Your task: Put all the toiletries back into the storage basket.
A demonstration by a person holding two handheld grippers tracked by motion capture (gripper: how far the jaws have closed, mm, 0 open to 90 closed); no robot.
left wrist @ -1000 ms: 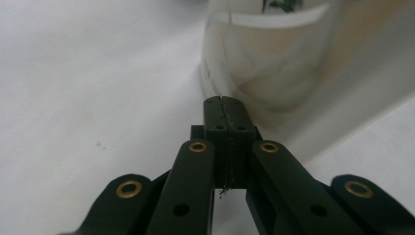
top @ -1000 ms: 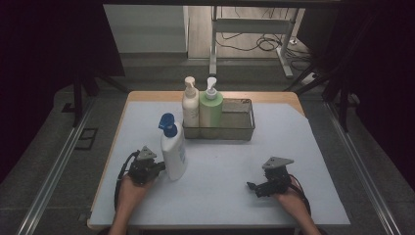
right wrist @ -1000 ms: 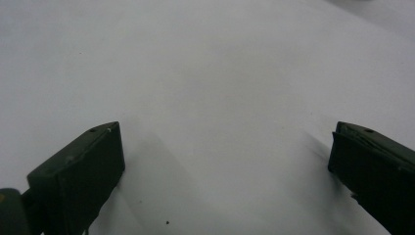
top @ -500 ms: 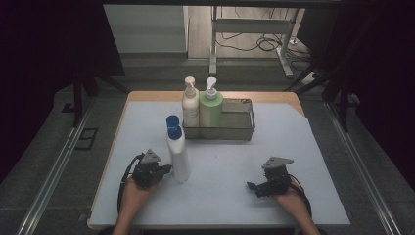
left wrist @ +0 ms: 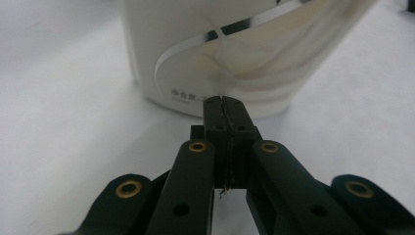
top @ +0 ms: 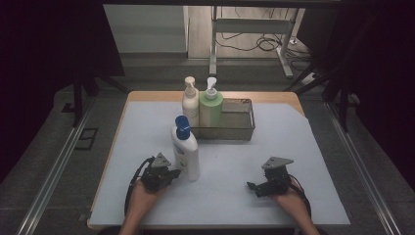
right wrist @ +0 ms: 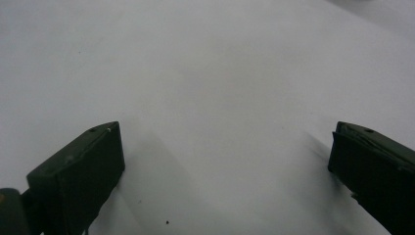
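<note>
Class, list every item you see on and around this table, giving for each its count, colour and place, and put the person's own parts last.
Tall white plastic bottle with blue cap: 1, white and blue, standing on the sheet ahead of the left gripper.
Cream pump bottle: 1, cream, basket's left end.
Green pump bottle: 1, green, beside the cream one.
Wire metal basket: 1, grey, table's far middle.
White sheet: 1, covering the table.
Left gripper: 1, black, fingers shut.
Right gripper: 1, black, fingers open.
</note>
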